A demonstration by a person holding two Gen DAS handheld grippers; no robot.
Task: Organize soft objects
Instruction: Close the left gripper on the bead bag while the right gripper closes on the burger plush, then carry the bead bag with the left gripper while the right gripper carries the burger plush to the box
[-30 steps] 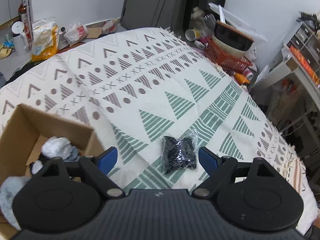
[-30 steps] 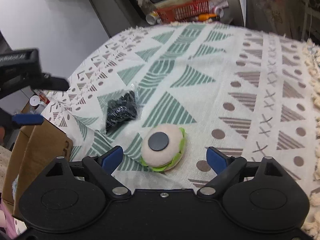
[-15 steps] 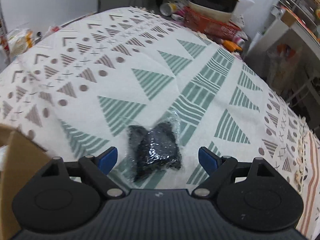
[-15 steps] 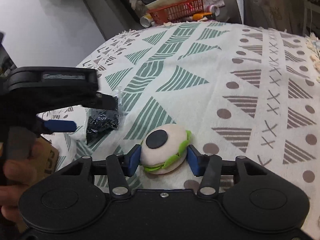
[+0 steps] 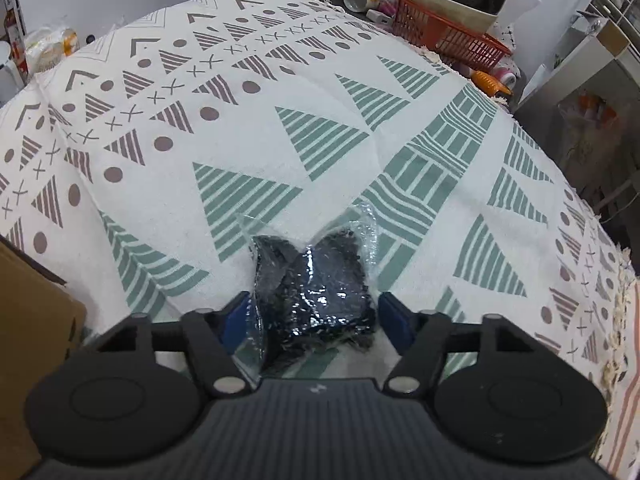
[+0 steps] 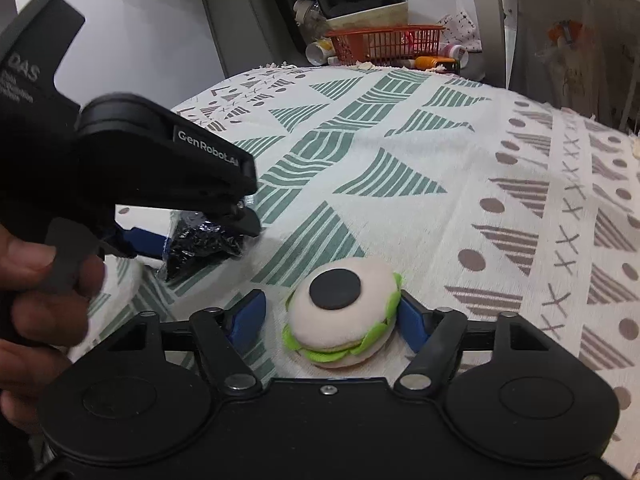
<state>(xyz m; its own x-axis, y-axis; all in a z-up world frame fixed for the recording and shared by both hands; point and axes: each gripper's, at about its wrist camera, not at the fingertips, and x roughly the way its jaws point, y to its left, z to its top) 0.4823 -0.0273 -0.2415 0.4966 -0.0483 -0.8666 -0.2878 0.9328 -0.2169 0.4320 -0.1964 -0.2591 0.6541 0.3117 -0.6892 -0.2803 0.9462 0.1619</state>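
Both tools have come down onto their targets within the last second. Your left gripper [image 5: 312, 316], which was hovering wide above the black item in a clear plastic bag [image 5: 316, 284], now has its blue pads [image 5: 236, 316] partly closed in on either side of it; the left pad sits against the loose plastic, the right pad just beside the dark bulk. Jaws half shut, no firm squeeze evident yet, bag resting on the patterned cloth [image 5: 248, 128] over the bench. Your right gripper [image 6: 328, 316] brackets the plush burger [image 6: 344, 312]: the right pad touches the green felt edge, the left pad stands a little apart. Those jaws read slightly wider than half a second ago, so contact is one-sided, not a hold. The burger sits on the cloth, near the front edge of the right wrist view. The cardboard box [image 5: 28, 320] has slid to the far left of the left wrist view, only a corner showing. Judgement: both picks are set up but neither is secured; the slippery bag film may slide before the contents are caught.
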